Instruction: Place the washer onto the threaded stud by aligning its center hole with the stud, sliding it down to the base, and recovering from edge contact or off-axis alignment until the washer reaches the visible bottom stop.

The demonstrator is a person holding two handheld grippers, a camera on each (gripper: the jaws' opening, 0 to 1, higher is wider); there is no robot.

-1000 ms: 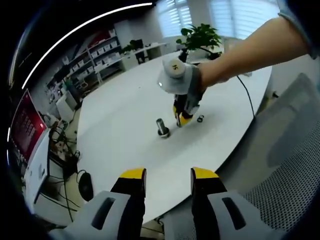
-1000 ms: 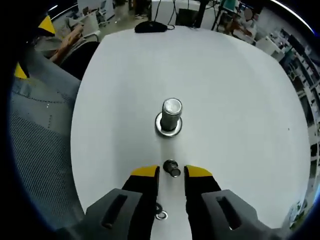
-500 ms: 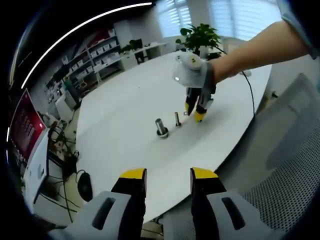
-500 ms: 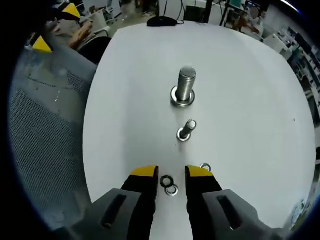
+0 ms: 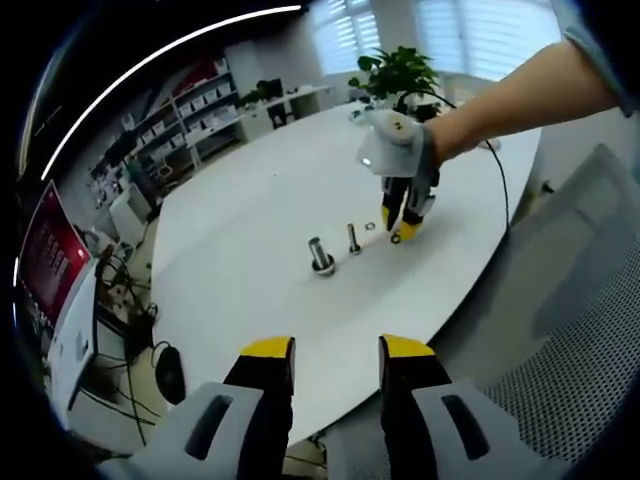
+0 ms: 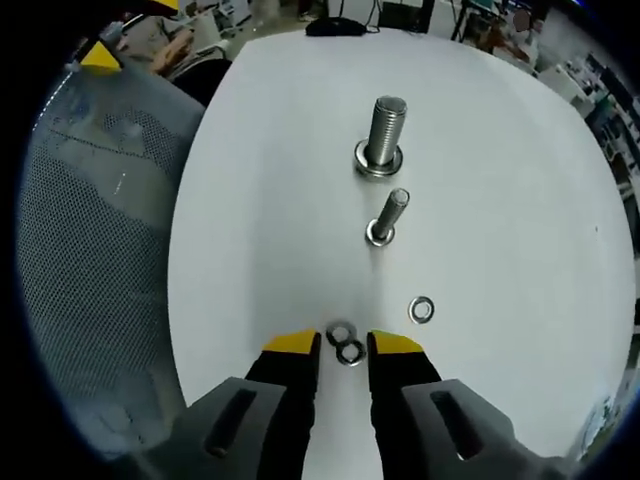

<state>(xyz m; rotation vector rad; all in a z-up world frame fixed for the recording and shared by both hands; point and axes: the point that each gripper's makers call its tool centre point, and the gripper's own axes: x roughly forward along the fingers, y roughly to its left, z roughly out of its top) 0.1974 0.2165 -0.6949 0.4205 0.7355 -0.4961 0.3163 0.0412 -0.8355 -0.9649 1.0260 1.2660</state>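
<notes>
While I look along my left gripper (image 5: 335,350), its yellow-tipped jaws stand apart with nothing between them, hanging off the near edge of the round white table (image 5: 250,200). Further in on the tabletop stands the thick stud (image 5: 320,254), upright on its wide base, and just beside it a thinner stud (image 5: 353,238), also upright. Beyond those, my right gripper (image 5: 402,220) points down at the table, held by a hand with a bare forearm (image 5: 510,90) reaching in from the side. A small washer (image 5: 396,238) lies at its yellow tips. A mesh chair (image 5: 560,330) sits close to the table edge on that side.

Through the right gripper view, my right gripper (image 6: 343,345) hovers low over the table (image 6: 500,180), jaws apart and gripping nothing. Two washers (image 6: 345,345) lie flat on the surface between the tips, overlapping or touching each other. A third washer (image 6: 422,309) lies apart to one side. Ahead, the thinner stud (image 6: 386,218) stands near, the thick stud (image 6: 383,137) behind it, a ring at its base. The mesh chair (image 6: 90,250) is alongside.
</notes>
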